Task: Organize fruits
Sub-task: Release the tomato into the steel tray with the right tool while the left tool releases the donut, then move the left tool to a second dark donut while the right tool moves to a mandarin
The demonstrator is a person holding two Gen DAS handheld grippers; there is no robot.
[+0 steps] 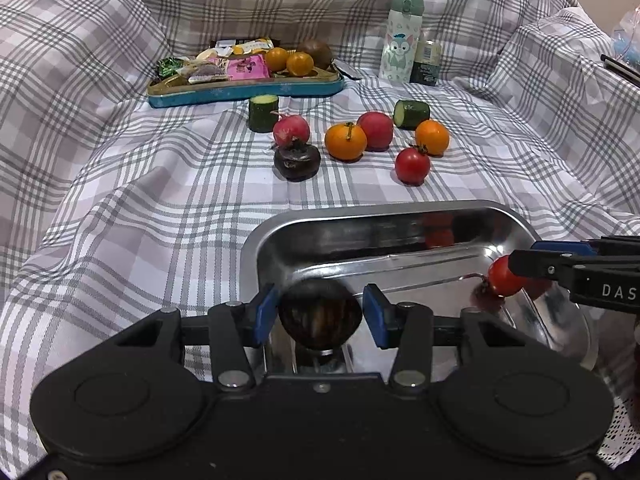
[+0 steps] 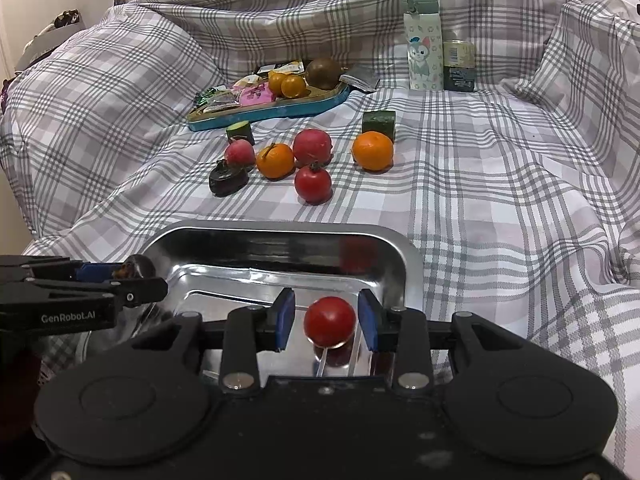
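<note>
Both grippers sit over a shiny steel tray that rests on a grey-and-white checked cloth.

The left gripper has its blue-padded fingers spread to either side of a dark brown round fruit. The left pad lies at the fruit's edge and a sliver of gap shows on the right, so the left wrist view does not settle whether the fruit is gripped. The right wrist view adds little: the left gripper comes in side-on there, with only a bit of the dark fruit showing past its tip.

The right gripper is parted wider than the small red tomato between its pads, with clear gaps on both sides; the tomato's reflection shows in the tray floor just below it. From the left wrist view the same tomato peeks out at the tip of the right gripper, over the tray's right part.

Beyond the tray the cloth carries two oranges, a second red tomato, two pinkish-red round fruits, a dark flattish fruit and two cucumber chunks. Further back, a blue tin tray holds snack packets, two small oranges and a brown fruit, near a mint cartoon-printed bottle and a small dark jar
</note>
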